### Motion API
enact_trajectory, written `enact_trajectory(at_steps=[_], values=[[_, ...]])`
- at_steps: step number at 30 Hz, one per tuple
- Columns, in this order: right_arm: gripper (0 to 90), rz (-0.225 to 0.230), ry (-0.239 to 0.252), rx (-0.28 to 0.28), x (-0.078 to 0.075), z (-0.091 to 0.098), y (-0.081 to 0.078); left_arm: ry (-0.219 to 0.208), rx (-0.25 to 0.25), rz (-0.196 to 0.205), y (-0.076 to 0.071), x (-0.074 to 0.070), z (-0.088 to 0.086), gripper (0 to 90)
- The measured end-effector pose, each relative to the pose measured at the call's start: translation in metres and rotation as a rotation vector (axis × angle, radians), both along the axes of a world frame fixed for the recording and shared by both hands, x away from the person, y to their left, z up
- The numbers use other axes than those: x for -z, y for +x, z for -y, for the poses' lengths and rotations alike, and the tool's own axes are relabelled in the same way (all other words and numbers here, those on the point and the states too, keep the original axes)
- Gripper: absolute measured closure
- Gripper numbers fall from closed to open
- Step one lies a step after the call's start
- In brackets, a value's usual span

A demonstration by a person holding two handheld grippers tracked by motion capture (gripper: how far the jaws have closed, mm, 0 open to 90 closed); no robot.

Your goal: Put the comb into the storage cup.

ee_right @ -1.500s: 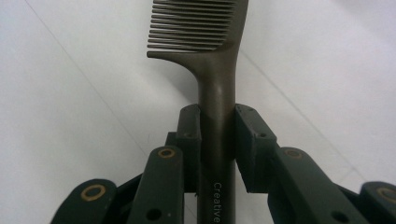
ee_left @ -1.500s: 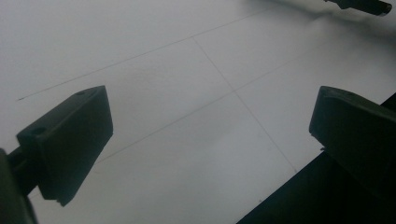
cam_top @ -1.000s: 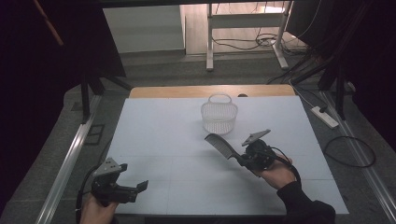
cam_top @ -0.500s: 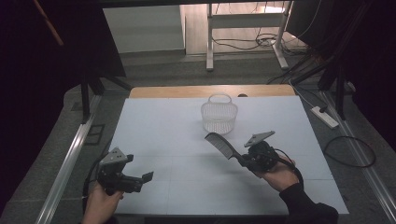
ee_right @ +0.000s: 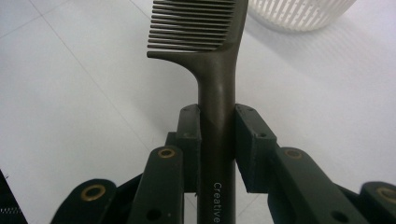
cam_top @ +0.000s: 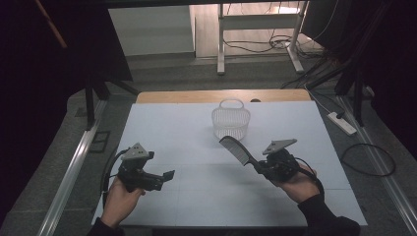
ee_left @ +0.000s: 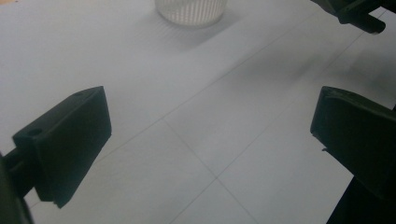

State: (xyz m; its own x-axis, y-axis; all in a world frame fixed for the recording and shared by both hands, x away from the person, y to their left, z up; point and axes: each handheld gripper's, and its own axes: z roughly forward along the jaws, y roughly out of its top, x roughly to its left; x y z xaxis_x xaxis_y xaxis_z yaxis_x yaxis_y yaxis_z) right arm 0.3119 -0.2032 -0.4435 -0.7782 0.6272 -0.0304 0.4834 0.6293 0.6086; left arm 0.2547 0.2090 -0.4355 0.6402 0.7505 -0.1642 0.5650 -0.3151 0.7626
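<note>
The right gripper (cam_top: pixel 256 166) was clamped on a dark comb (cam_top: pixel 237 150), its two pads pressed against either side of the comb's handle, as the right gripper view showed plainly (ee_right: pixel 217 135). The comb (ee_right: pixel 205 42) stuck out from the jaws toward the far left, teeth end raised above the white table (cam_top: pixel 177 132), and its tip lay just near of a white slatted basket (cam_top: pixel 230 119). The basket stood upright on the far middle of the table, apart from the comb. The person's right hand (cam_top: pixel 295 182) held that gripper at the near right of the table.

The left gripper (cam_top: pixel 169 176) sat at the near left in the person's left hand (cam_top: pixel 120 199), pointing right across the table. Its jaws stood wide apart in the left gripper view (ee_left: pixel 210 130), with bare table between them and nothing grasped. The basket (ee_left: pixel 191 10) showed at the far edge of that view.
</note>
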Motion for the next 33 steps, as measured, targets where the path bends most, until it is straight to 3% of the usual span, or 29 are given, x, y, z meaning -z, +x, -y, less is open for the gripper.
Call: enact_trajectory(at_steps=[20, 28, 33], values=[[72.6, 0.058, 0.028, 0.010, -0.007, 0.003, -0.006, -0.079, 0.043, -0.012, 0.037, -0.015, 0.027, 0.0], [72.5, 0.094, 0.037, 0.007, -0.008, 0.003, -0.007, -0.069, 0.085, 0.005, 0.049, -0.022, 0.040, 0.0], [72.5, 0.107, 0.042, 0.008, -0.009, 0.003, -0.007, -0.113, 0.097, 0.009, 0.053, -0.024, 0.047, 0.0]])
